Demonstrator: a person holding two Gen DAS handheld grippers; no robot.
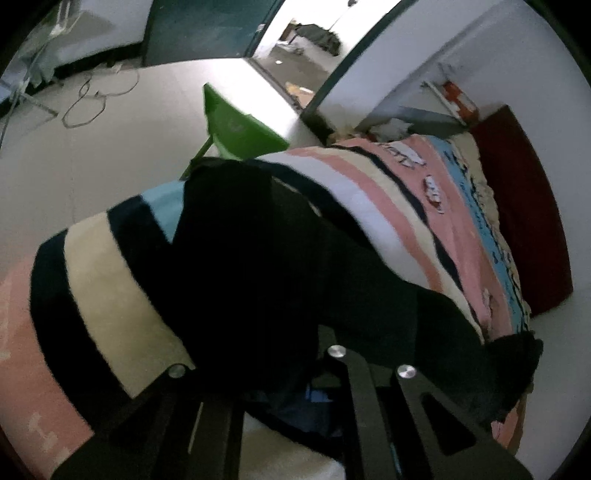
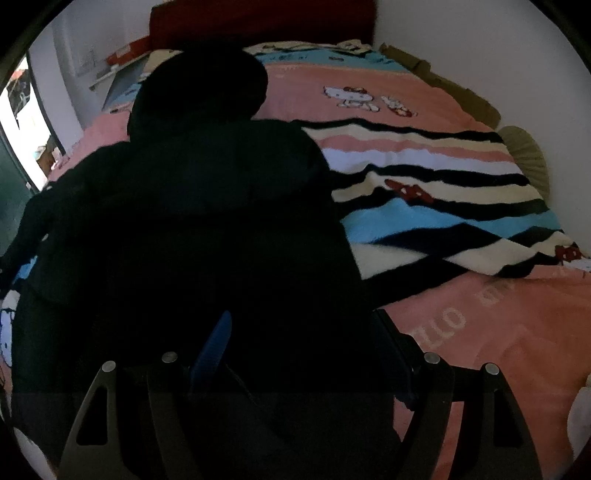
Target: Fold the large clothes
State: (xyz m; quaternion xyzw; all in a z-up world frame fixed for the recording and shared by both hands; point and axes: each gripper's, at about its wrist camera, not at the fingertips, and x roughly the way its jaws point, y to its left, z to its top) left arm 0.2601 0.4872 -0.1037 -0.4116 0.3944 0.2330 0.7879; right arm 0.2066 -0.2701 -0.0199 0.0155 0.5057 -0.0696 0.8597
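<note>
A large black hooded garment (image 2: 207,206) lies spread on the bed's striped pink, cream, blue and black blanket (image 2: 424,177), its hood (image 2: 201,85) toward the headboard. In the left wrist view the garment (image 1: 280,251) drapes over the bed's edge. My left gripper (image 1: 325,373) is sunk into the dark cloth; its fingertips are hidden. My right gripper (image 2: 295,332) stands wide over the garment's lower edge, with a blue finger pad (image 2: 214,347) showing on the left and dark cloth lying between the fingers.
A dark red headboard (image 2: 258,18) is at the far end. A green plastic chair (image 1: 236,129) stands by the bed on the pale floor, with cables (image 1: 88,99) farther off. An open doorway (image 1: 295,40) is beyond. The wall runs along the bed's right side (image 2: 480,37).
</note>
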